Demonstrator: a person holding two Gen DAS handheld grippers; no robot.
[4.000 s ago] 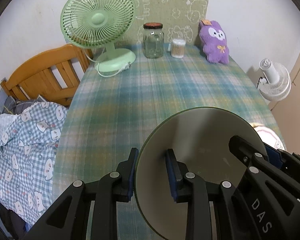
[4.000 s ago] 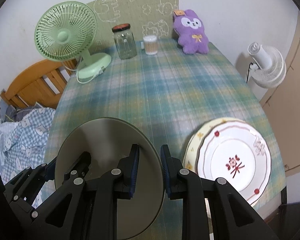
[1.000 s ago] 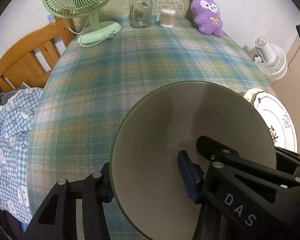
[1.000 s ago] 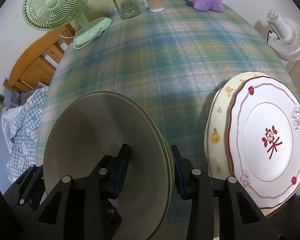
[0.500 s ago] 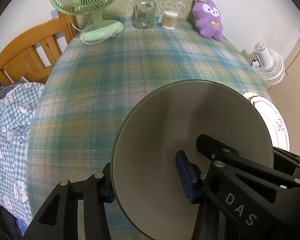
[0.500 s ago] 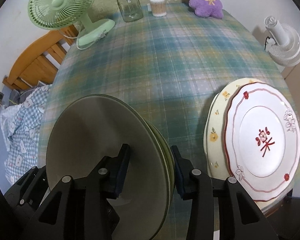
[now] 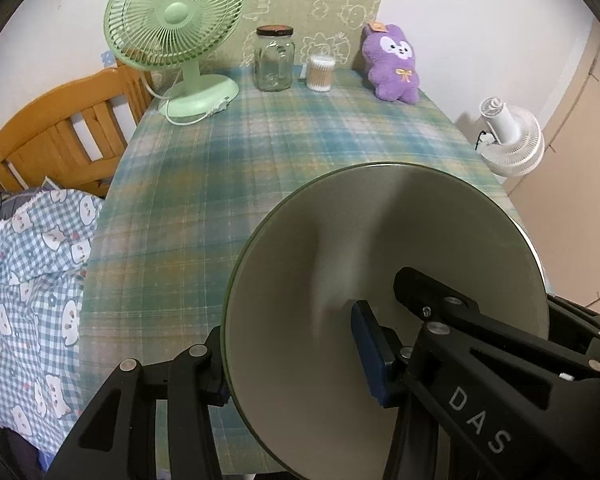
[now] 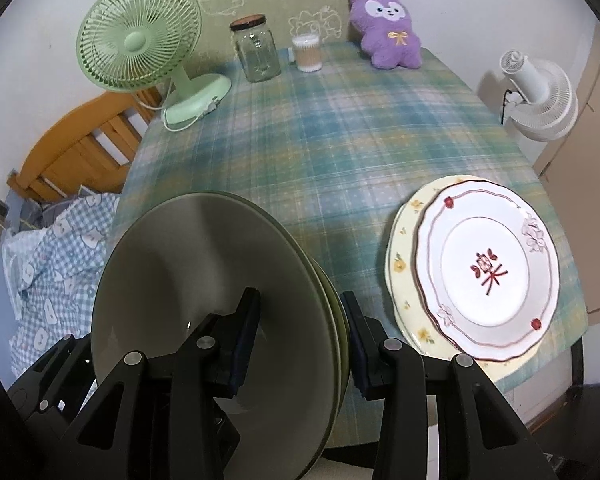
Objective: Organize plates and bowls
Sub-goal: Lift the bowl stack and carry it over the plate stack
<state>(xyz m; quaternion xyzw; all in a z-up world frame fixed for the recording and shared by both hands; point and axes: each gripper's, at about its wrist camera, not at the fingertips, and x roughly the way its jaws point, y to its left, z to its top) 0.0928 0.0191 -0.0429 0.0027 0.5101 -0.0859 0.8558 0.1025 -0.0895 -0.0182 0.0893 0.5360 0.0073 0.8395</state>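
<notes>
Two tools, left tool (image 7: 292,364) and right tool (image 8: 300,340), pinch opposite rims of stacked grey-green round ceramic plates (image 8: 220,320) above the plaid-clothed counter (image 8: 340,140), patterned white plate pile (image 8: 488,268) nearer the right tool.

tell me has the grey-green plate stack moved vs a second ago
Yes. In the right wrist view the plate stack has lifted with both grippers; the floral plate on the table looks smaller and farther.

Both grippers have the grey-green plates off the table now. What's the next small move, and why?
Probably carry the grey-green plates across toward the plate stack on the right. The left gripper and right gripper each clamp a rim, and the tablecloth between looks bare, so the path seems free.
</notes>
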